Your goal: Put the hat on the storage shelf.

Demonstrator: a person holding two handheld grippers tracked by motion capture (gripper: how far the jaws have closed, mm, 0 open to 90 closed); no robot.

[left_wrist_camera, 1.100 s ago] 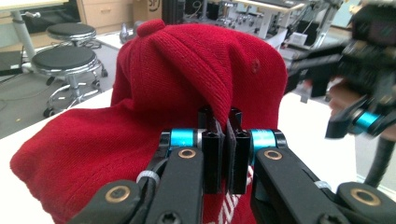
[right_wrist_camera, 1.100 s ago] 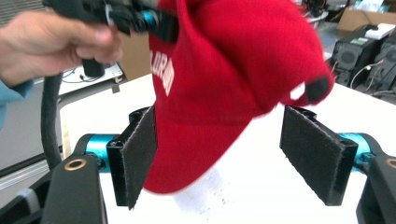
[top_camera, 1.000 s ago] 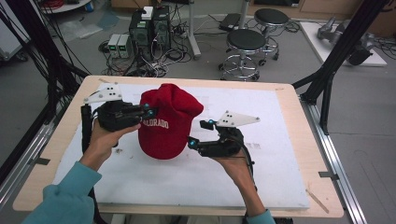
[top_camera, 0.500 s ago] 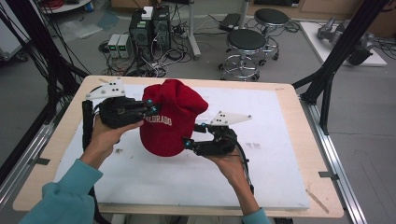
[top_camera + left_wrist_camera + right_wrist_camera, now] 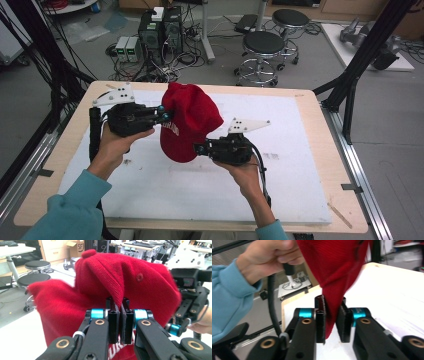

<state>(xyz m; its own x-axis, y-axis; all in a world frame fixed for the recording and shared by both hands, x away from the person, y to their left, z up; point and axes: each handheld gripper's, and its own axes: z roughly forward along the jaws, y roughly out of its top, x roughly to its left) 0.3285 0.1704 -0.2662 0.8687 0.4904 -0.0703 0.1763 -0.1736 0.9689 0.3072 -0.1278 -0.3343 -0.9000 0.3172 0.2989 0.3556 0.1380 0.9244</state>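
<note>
A red knit cap (image 5: 192, 120) with white lettering hangs above the white mat between both grippers. My left gripper (image 5: 164, 117) is shut on a fold of the cap's left side; in the left gripper view the pads (image 5: 119, 302) pinch red fabric (image 5: 140, 290). My right gripper (image 5: 197, 148) comes in from the right at the cap's lower edge. Its jaws have just been closing, and in the right gripper view they (image 5: 332, 302) clamp a hanging edge of the cap (image 5: 332, 265).
A white mat (image 5: 300, 165) covers the wooden table (image 5: 320, 100). Beyond the far edge stand two stools (image 5: 265, 45) and computer boxes (image 5: 160, 30) on the floor. Black frame struts (image 5: 360, 65) rise at the right and left sides.
The cap has come up off the mat and tipped more upright. The right gripper has shifted left to its lower edge and shut on it. The left gripper keeps its hold.
</note>
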